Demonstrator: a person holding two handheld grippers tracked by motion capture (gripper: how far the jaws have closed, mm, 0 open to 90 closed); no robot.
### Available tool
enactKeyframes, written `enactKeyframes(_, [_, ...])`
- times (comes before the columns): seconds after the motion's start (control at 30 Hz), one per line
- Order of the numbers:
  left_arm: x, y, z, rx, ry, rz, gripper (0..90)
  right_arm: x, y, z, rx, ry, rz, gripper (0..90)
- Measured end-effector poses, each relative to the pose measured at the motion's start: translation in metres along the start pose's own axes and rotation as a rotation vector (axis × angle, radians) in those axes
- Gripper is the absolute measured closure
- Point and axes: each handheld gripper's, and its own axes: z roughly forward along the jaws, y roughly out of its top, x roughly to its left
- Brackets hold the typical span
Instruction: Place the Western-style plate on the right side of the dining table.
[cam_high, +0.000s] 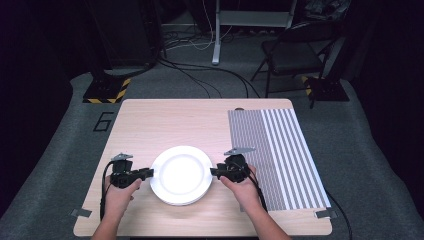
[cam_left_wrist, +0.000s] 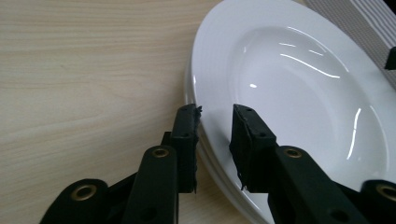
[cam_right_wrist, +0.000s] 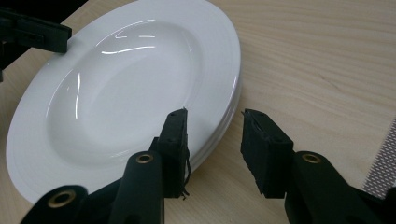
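A stack of white deep plates (cam_high: 181, 175) sits on the wooden table near its front edge. My left gripper (cam_high: 150, 173) is at the stack's left rim and my right gripper (cam_high: 214, 172) at its right rim, each held in a hand. In the left gripper view the jaws (cam_left_wrist: 217, 112) straddle the rim of the plates (cam_left_wrist: 303, 93), one outside the edge and one over the top plate, with a gap showing. In the right gripper view the jaws (cam_right_wrist: 217, 114) stand apart the same way across the plates' (cam_right_wrist: 116, 93) rim. Neither pair of pads visibly presses on the rim.
A grey-and-white striped mat (cam_high: 280, 150) covers the right part of the table (cam_high: 165, 120). Beyond the far edge are a folding chair (cam_high: 295, 50), cables on the floor and a stand base with yellow-black tape (cam_high: 106, 92).
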Motion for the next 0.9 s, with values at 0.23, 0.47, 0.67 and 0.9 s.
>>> enactKeyframes(0.23, [-0.004, 0.000, -0.001, -0.003, 0.027, 0.020, 75.6, -0.003, -0.001, 0.001, -0.015, 0.015, 0.038, 59.2])
enactKeyframes(0.47, [-0.005, -0.001, 0.000, 0.009, 0.035, 0.034, 79.7, -0.004, -0.002, 0.007, -0.005, 0.047, 0.075, 58.7])
enactKeyframes(0.67, [-0.005, -0.002, -0.001, 0.009, 0.033, 0.027, 80.5, -0.002, -0.006, 0.014, 0.011, 0.098, 0.121, 57.7])
enactKeyframes(0.9, [-0.005, -0.002, 0.000, 0.007, 0.033, 0.031, 80.3, 0.002, -0.006, 0.014, 0.010, 0.077, 0.120, 56.8])
